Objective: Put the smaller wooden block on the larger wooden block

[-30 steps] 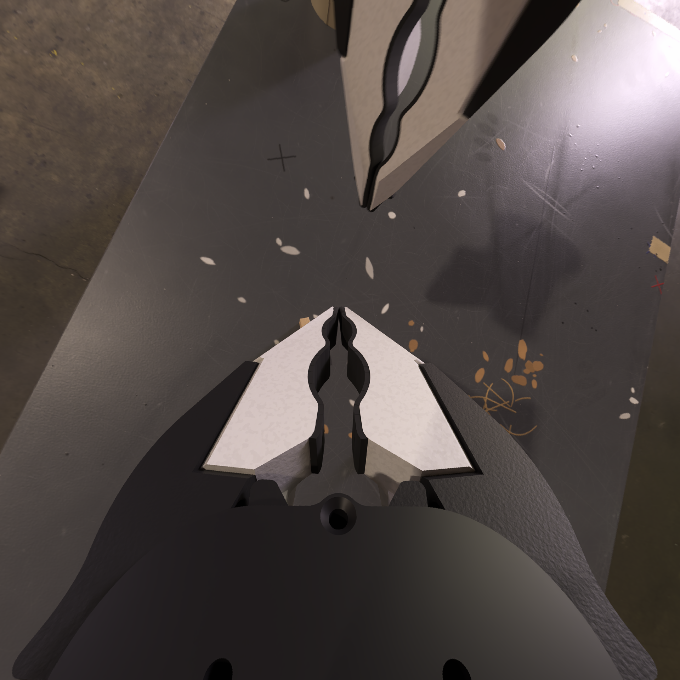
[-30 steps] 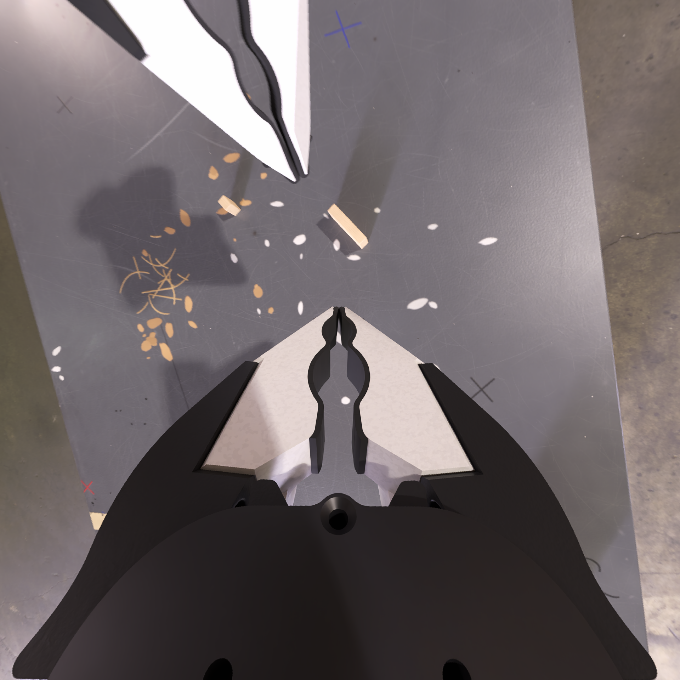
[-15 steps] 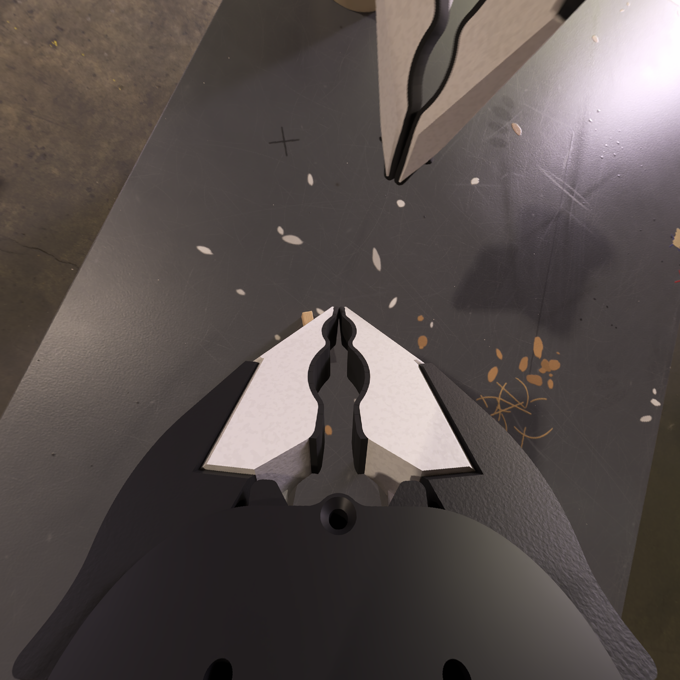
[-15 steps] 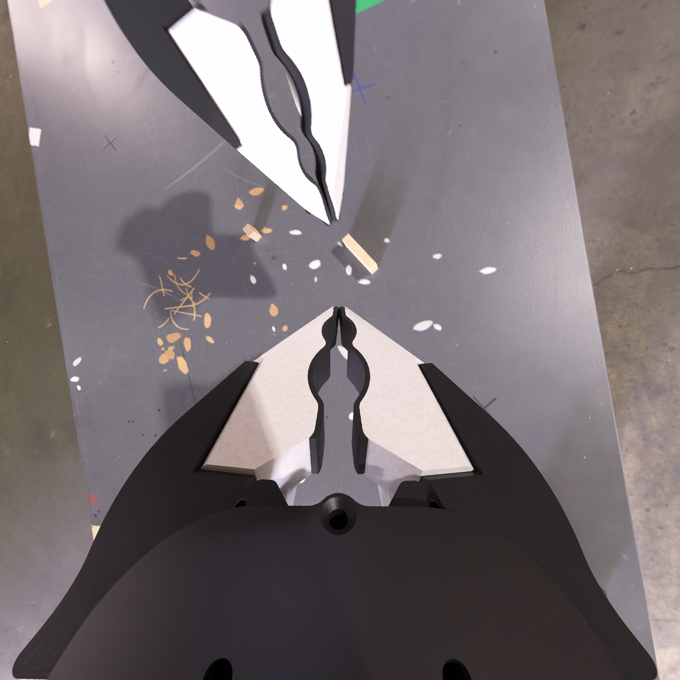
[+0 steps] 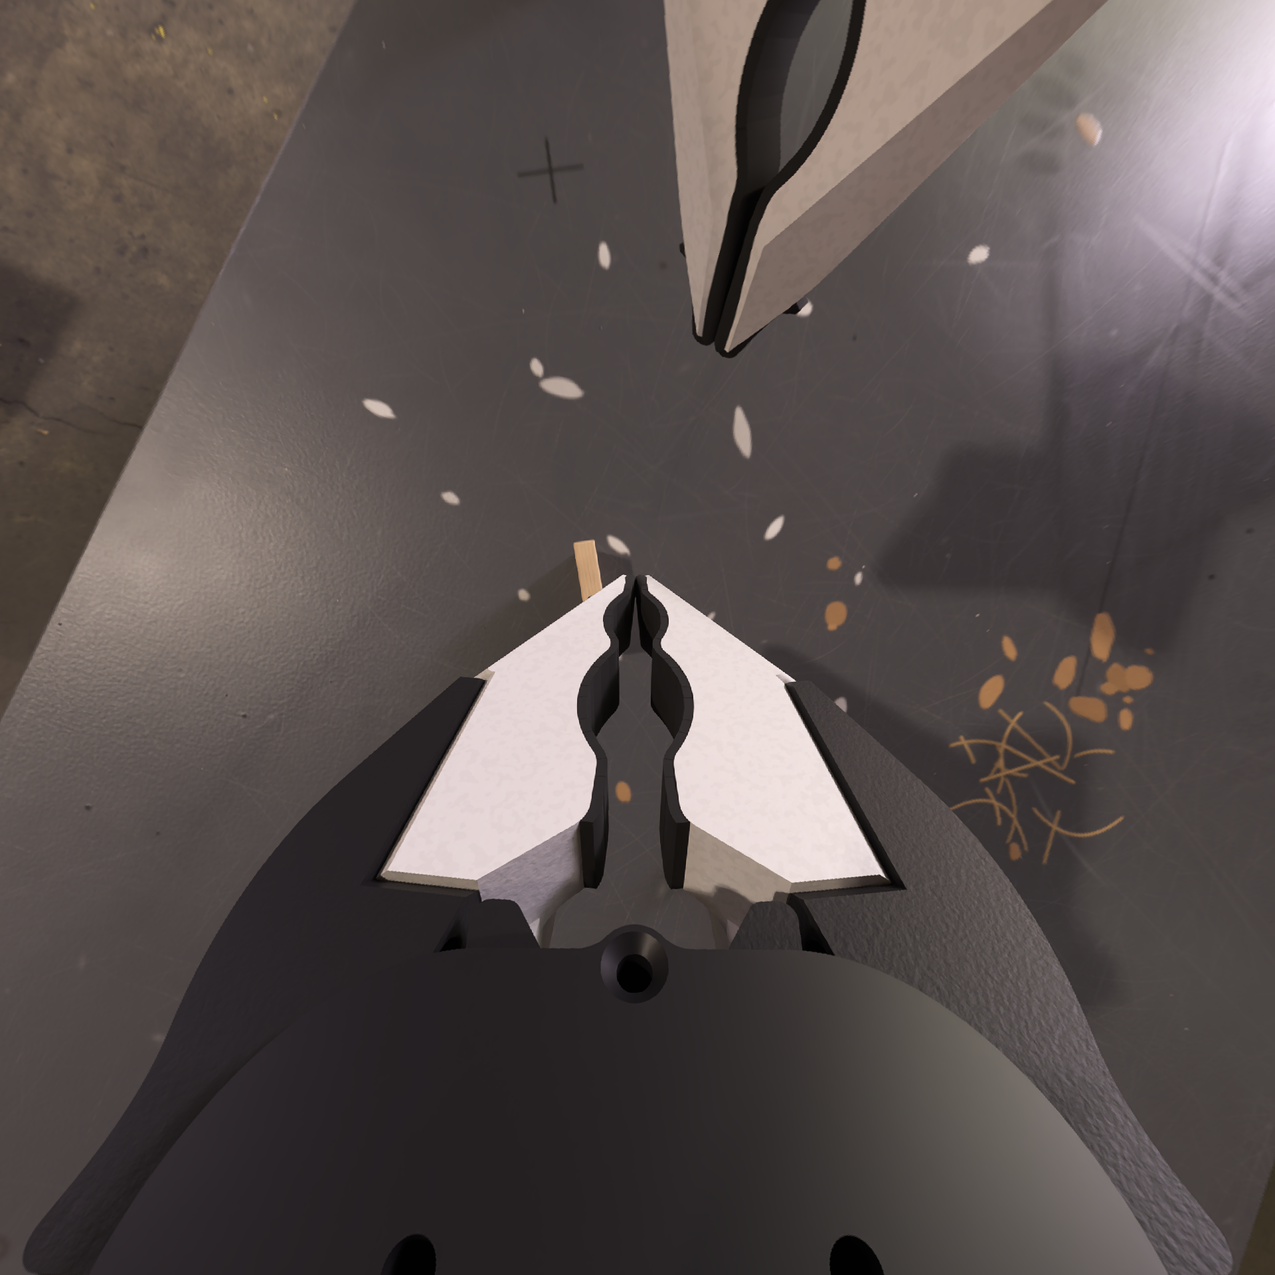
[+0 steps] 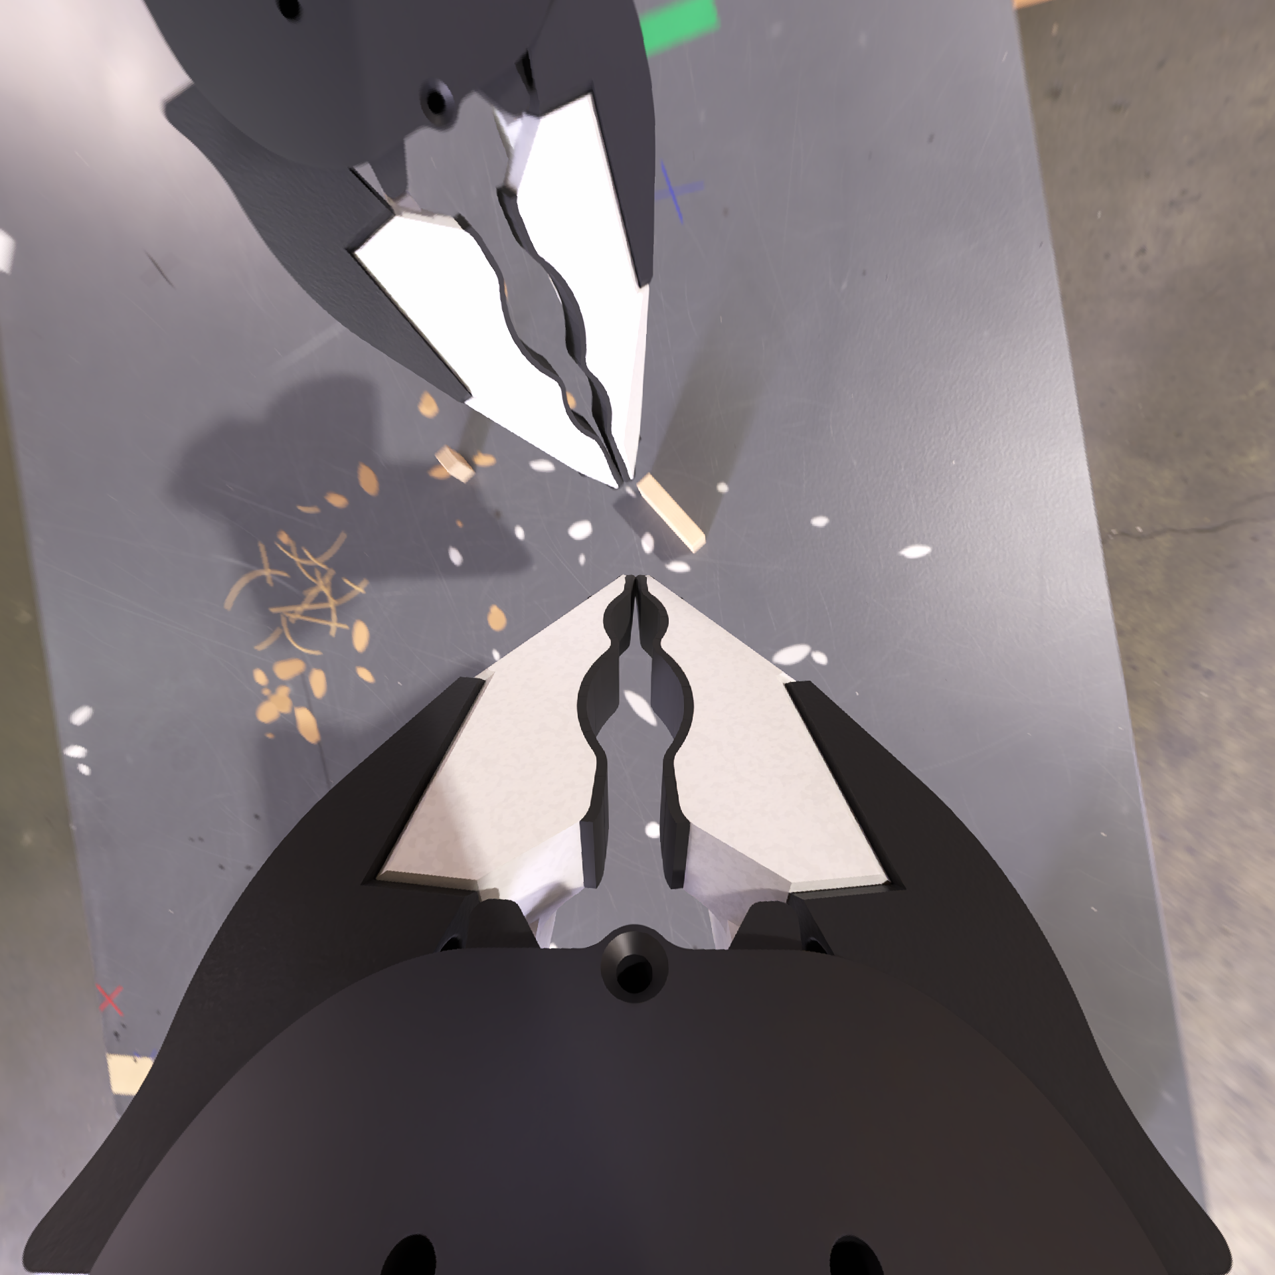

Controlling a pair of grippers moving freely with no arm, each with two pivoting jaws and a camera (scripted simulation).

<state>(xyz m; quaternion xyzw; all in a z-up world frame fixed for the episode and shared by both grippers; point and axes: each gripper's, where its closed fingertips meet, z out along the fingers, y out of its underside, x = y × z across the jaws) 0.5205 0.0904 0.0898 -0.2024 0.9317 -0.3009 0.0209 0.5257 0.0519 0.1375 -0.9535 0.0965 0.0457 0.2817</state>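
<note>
Both grippers, left (image 5: 635, 578) and right (image 6: 635, 578), press their white wavy-edged fingers together empty above the scratched grey table (image 6: 897, 345), a pale rectangular larger wooden block (image 6: 670, 521) lying just beyond the right one's tips.

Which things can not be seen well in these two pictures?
- Larger wooden block, left wrist view: mostly hidden behind the left gripper.
- Smaller wooden block, right wrist view: too small to judge its shape; absent from the left wrist view.
- Right gripper, left wrist view: body cut off by the top edge.
</note>
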